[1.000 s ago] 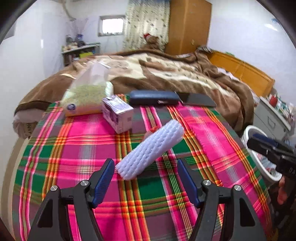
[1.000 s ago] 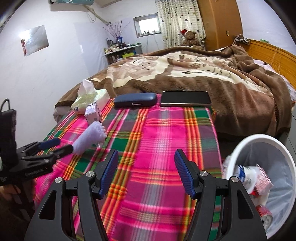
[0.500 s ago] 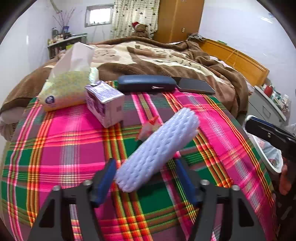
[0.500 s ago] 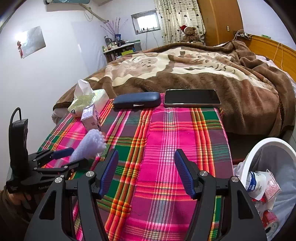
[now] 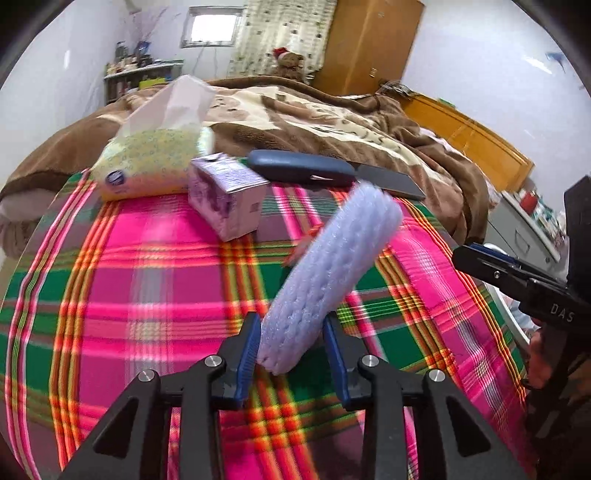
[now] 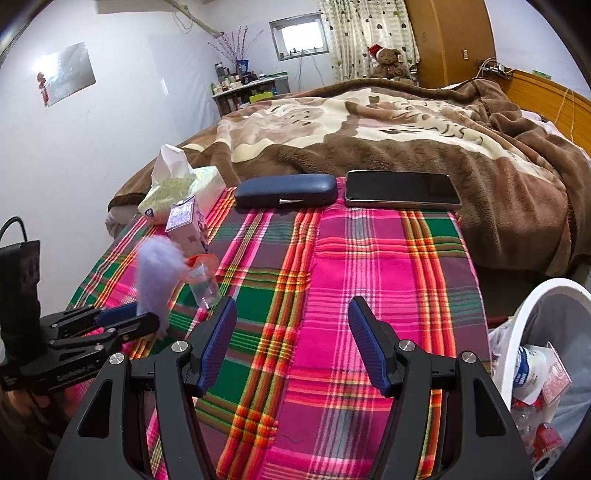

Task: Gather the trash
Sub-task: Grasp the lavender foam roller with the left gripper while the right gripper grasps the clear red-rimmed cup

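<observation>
Left tongs point(image 5: 291, 354) have just closed onto foam sleeve point(image 5: 325, 280), now tilted up.

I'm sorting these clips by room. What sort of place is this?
Most likely a home bedroom: a bed under a brown blanket, a wooden wardrobe behind it, and a teddy bear by the curtained window.

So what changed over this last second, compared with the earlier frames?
The left gripper has just been closing its fingers onto the near end of the white foam sleeve, whose far end now tilts up off the plaid cloth. The right gripper is open and empty as before; the purple carton is unmoved.
</observation>
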Motion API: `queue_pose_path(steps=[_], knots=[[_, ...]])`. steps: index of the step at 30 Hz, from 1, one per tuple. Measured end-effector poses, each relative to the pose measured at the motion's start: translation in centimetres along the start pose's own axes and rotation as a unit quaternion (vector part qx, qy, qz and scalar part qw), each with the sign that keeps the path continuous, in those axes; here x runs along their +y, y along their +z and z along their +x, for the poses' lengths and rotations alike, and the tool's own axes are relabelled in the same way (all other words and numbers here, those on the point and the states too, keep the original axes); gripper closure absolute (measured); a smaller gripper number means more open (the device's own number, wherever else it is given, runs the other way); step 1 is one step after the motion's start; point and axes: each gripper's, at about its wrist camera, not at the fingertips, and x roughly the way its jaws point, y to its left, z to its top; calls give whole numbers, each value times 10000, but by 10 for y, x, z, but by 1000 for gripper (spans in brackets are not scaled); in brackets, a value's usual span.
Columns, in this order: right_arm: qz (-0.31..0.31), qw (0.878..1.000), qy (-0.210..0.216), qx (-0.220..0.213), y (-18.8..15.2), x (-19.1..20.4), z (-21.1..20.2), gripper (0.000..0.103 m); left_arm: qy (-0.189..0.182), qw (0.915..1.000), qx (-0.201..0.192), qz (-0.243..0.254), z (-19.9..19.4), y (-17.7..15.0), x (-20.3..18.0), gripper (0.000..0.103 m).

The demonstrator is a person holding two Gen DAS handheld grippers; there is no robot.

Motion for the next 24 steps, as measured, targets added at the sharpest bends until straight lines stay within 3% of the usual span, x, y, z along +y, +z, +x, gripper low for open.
queue_pose_path(steps=[9,15,17,19,24], knots=[[-201,9997,83,144,3,17,16,39,316,9987,-75,-401,-14,-9,29,70],[-439,9986,143,244,6,29,28,39,105,9958,-174,-890,-11,0,47,70],[-525,9981,156,271,7,33,31,39,-12,9938,-263,-1078,-13,6,54,61],[-582,9977,173,311,7,35,34,39,-22,9922,-323,-1200,-11,12,57,44],[-734,9961,297,384,8,42,41,39,160,9878,-88,-1549,13,31,69,43]])
